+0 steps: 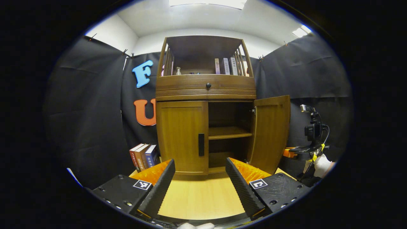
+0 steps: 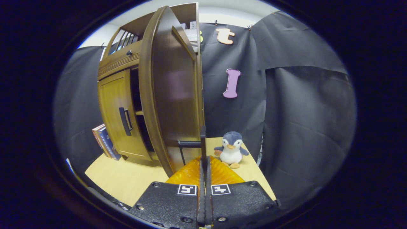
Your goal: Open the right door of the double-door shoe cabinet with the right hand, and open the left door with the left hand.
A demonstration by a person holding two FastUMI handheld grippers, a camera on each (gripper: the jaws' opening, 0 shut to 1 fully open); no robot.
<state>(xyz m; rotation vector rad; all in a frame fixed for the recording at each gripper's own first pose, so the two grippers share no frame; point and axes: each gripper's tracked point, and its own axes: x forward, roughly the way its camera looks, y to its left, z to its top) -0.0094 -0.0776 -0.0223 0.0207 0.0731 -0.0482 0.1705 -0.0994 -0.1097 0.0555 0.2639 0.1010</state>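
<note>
Right tongs (image 2: 203,165) closed, seemingly on door handle (image 2: 194,143) (left tongs (image 1: 200,178) wide, empty)

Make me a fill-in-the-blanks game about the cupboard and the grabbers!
1. The right door of the shoe cabinet is ____.
2. The left door is still ____.
3. The left gripper has its fingers ____, with nothing between them.
4. The soft toy standing on the table is a ____.

Missing words: open; closed; apart; penguin
</note>
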